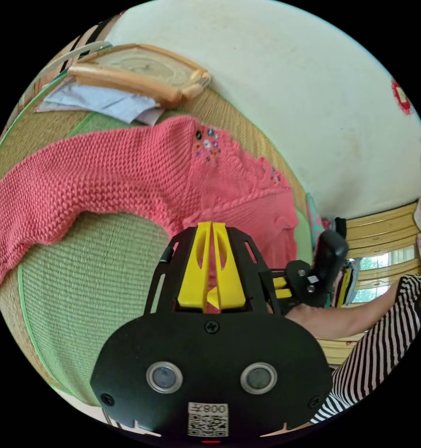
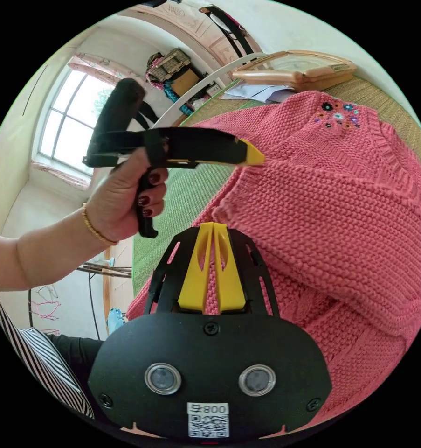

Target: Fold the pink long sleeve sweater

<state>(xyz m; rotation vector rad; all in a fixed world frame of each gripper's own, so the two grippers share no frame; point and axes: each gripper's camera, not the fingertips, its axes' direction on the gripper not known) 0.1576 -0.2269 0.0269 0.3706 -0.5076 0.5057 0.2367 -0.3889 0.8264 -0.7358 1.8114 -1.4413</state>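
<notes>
The pink sweater (image 1: 140, 172) lies spread on a green woven mat (image 1: 89, 280), its beaded neckline toward a wooden frame (image 1: 140, 74) that rests on folded paper (image 1: 103, 100). The left tongs (image 1: 212, 228) are pressed together, pinching a fold of the sweater's edge. The right tongs (image 2: 212, 231) are likewise closed on knit fabric near the hem.

In the right gripper view, a hand (image 2: 119, 196) with a bracelet grips the left tongs' black handle, the forearm roughly level, and a window (image 2: 70, 121) stands beyond it. The left gripper view shows instead the sweater's long sleeve (image 1: 33, 214) trailing away from the frame, and a striped garment (image 1: 378, 345) on the person. Printed codes on both devices are too small to read.
</notes>
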